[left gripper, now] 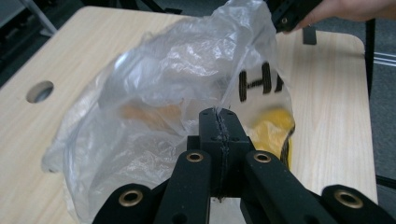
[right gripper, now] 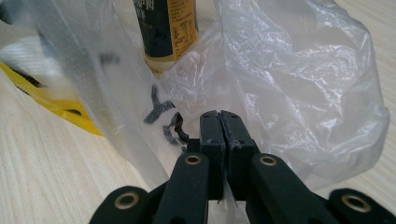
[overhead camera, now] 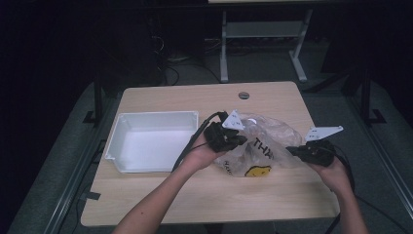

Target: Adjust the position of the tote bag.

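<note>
A clear plastic bag (overhead camera: 265, 136) with black lettering and a yellow smiley face lies on the wooden table (overhead camera: 195, 195), right of centre. My left gripper (overhead camera: 241, 140) is shut on the bag's left edge; in the left gripper view a fold of film (left gripper: 233, 84) rises from its closed jaws (left gripper: 218, 112). My right gripper (overhead camera: 290, 150) is shut on the bag's right side, and the film (right gripper: 299, 70) runs down between its jaws (right gripper: 219, 113). A dark-labelled container (right gripper: 166, 32) with a yellow band stands inside the bag. The right gripper (left gripper: 287, 18) also appears behind the bag.
A white rectangular bin (overhead camera: 156, 115) stands on the table's left half, close to my left hand. A round cable hole (overhead camera: 244, 95) sits near the far edge. Beyond the table is a white desk frame (overhead camera: 224, 48) on dark floor.
</note>
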Motion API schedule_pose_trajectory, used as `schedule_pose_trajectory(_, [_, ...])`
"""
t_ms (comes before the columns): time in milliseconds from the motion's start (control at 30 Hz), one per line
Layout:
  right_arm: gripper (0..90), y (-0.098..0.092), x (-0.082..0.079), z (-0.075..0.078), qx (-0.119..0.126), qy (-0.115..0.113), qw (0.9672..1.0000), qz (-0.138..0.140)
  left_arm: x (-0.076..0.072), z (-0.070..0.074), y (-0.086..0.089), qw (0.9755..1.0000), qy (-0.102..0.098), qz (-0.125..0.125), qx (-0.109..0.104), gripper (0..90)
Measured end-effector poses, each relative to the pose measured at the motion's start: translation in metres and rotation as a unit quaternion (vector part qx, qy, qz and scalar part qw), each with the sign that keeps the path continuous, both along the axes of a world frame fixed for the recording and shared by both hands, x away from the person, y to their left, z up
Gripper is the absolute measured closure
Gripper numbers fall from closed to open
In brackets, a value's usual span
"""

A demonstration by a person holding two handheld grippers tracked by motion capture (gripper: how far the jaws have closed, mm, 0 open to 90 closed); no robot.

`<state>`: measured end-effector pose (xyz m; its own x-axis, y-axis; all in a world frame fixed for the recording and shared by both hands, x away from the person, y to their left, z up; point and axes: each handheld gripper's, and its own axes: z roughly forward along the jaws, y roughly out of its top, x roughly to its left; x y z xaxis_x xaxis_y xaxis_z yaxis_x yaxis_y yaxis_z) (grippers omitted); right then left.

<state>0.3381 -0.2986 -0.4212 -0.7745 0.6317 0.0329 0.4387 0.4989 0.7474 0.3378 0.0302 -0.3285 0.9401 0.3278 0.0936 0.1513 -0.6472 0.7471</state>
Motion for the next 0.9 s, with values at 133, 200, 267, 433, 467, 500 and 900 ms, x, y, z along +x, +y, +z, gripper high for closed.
schedule_pose_trajectory(133, [87.8,-0.001,-0.001,-0.002,0.0,0.005,1.0,-0.002,0.001,-0.011,0.01,0.9999,0.011,0.012,0.006,90.0])
schedule_pose_trajectory(200, [87.7,-0.002,0.0,-0.003,-0.001,0.004,1.0,-0.001,0.002,-0.018,0.016,0.9996,0.019,0.019,0.011,90.0])
schedule_pose_trajectory(267, [87.8,-0.002,-0.001,-0.004,-0.002,0.008,1.0,-0.003,0.002,-0.027,0.02,0.9993,0.022,0.024,0.018,90.0])
schedule_pose_trajectory(433, [87.8,-0.003,-0.001,-0.009,-0.004,0.012,0.9999,-0.001,-0.003,-0.048,0.027,0.9981,0.028,0.027,0.048,90.0])
schedule_pose_trajectory(467, [87.8,-0.004,-0.001,-0.009,-0.006,0.016,0.9999,-0.003,-0.004,-0.052,0.028,0.9981,0.029,0.029,0.046,90.0])
schedule_pose_trajectory(500, [87.8,-0.005,-0.001,-0.01,-0.006,0.014,0.9999,-0.002,-0.004,-0.052,0.028,0.9981,0.029,0.029,0.046,90.0])
schedule_pose_trajectory(900, [87.9,-0.017,-0.004,-0.019,-0.005,0.031,0.9994,-0.017,-0.015,-0.091,0.04,0.9953,0.053,0.038,0.071,90.0])
